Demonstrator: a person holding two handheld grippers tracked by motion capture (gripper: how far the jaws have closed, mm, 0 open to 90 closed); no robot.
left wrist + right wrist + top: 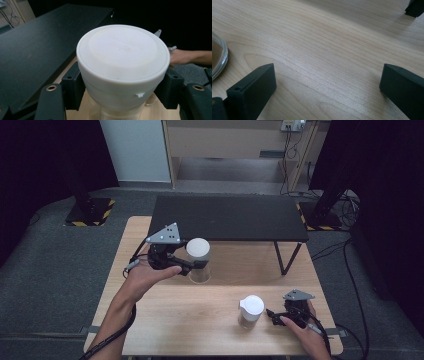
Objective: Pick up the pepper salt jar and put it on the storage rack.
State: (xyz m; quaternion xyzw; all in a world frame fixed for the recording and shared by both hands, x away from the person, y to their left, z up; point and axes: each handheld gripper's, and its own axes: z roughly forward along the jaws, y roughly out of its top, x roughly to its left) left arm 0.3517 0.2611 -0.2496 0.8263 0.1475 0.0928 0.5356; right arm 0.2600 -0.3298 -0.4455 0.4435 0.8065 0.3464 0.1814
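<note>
Table top (210, 320) pale wood, fine straight grain, smooth with a soft satin sheen; low bench (227, 217) on it has a black matt top, slightly dusty look; white lid (122, 53) in the left gripper (192, 264) looks like plastic, matt, smooth, faint raised lettering on its flat face; jar (200, 272) under it clear and glossy, glass or clear plastic, cannot tell which; second jar (248, 317) likewise clear with white plastic-looking lid; gripper jaws black matt plastic, brass-coloured metal inserts at the screw holes; grey plate (165, 236) on top dull metal-looking; floor grey, carpet-like, rough.
</note>
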